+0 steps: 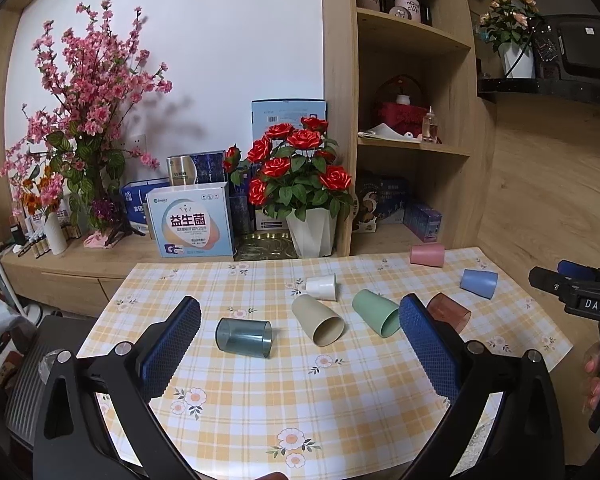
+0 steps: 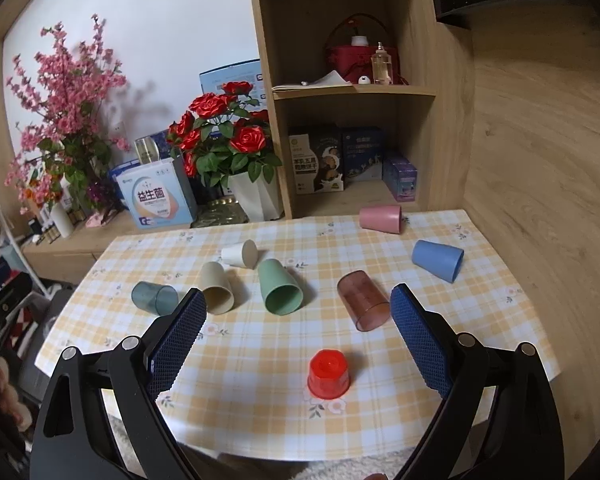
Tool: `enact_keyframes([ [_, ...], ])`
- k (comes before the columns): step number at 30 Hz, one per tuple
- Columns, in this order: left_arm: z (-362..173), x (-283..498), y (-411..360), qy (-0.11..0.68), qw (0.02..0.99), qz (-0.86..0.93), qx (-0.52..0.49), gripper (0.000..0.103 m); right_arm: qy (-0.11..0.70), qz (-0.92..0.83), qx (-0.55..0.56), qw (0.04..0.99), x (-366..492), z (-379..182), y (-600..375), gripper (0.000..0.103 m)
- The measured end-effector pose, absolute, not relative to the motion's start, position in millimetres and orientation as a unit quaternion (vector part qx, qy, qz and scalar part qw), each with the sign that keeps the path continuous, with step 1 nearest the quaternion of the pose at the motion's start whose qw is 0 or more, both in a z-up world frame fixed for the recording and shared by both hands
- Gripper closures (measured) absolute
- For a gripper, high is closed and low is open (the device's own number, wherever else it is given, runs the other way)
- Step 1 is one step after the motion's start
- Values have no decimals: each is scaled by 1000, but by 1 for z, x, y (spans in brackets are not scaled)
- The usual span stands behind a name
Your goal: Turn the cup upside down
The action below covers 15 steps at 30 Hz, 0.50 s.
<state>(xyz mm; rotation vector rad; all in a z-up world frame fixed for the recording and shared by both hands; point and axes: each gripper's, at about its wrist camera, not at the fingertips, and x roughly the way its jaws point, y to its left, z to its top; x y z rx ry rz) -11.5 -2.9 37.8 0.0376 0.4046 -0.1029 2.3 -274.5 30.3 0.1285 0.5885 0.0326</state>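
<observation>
Several cups lie on their sides on the checked tablecloth (image 2: 268, 344): a dark teal clear cup (image 1: 244, 338) (image 2: 155, 298), a beige cup (image 1: 319, 320) (image 2: 217, 288), a small white cup (image 1: 322, 287) (image 2: 241, 254), a green cup (image 1: 376, 312) (image 2: 279, 287), a brown clear cup (image 1: 449, 312) (image 2: 364, 301), a blue cup (image 1: 479, 283) (image 2: 438, 260) and a pink cup (image 1: 427, 255) (image 2: 381, 219). A red cup (image 2: 328, 375) stands upside down near the front edge. My left gripper (image 1: 300, 320) is open and empty above the table. My right gripper (image 2: 296, 308) is open and empty above the red cup.
A white pot of red roses (image 1: 300, 184) (image 2: 236, 148), boxes (image 1: 192, 220) and pink blossoms (image 1: 88, 100) stand on the wooden counter behind the table. A wooden shelf unit (image 2: 352, 92) stands behind the table at the right, a wooden wall (image 2: 540, 160) along its right side.
</observation>
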Motion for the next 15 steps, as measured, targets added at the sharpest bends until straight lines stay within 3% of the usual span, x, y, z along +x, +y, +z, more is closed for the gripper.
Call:
enact_keyframes([
  [15, 36, -11, -2, 199, 978, -52, 20, 6, 289, 8, 59, 956, 1, 31, -276, 13],
])
